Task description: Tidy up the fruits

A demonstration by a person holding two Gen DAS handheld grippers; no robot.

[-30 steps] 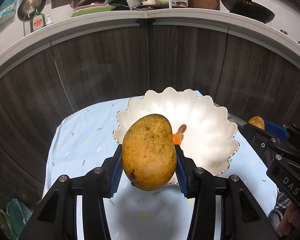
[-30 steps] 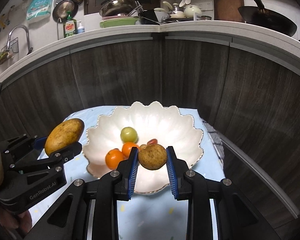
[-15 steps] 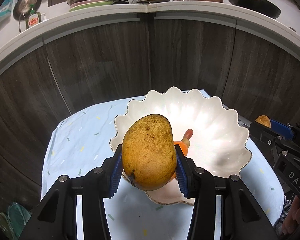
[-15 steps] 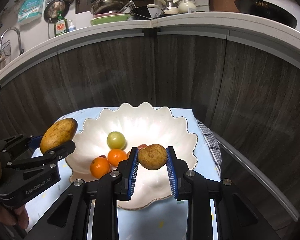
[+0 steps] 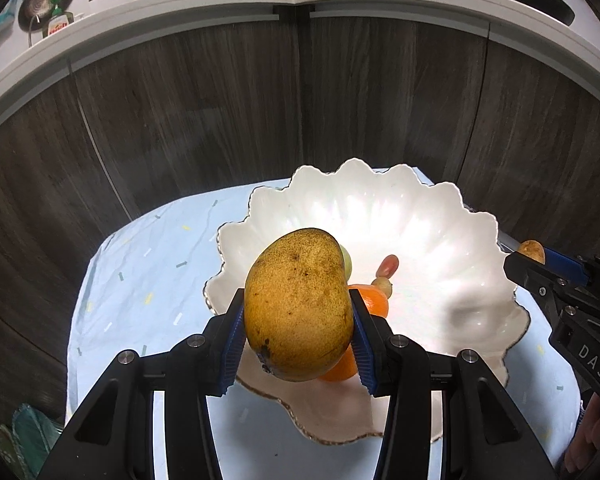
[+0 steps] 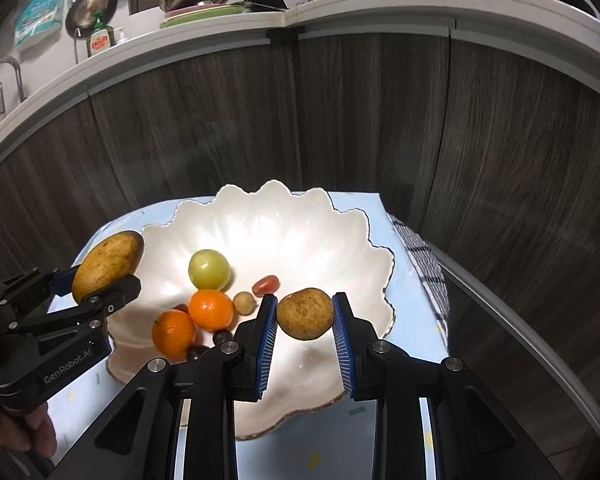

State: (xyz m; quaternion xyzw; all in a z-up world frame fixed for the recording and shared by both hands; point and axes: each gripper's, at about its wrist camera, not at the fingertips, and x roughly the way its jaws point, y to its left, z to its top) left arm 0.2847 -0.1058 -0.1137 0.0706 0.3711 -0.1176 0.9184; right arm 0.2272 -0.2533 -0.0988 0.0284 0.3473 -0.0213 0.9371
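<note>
A mango (image 5: pixel 298 306) is clamped in the left gripper (image 5: pixel 298 332), a brown kiwi-like fruit (image 6: pixel 305 313) in the right gripper (image 6: pixel 305 320), both held over the scalloped bowl (image 6: pixel 300 216). Lowering and release appear due next.

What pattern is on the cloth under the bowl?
Pale blue cloth with small scattered confetti-like dashes, clearest in the left wrist view.

Both wrist views close — sharing the bowl (image 5: pixel 452 216).
</note>
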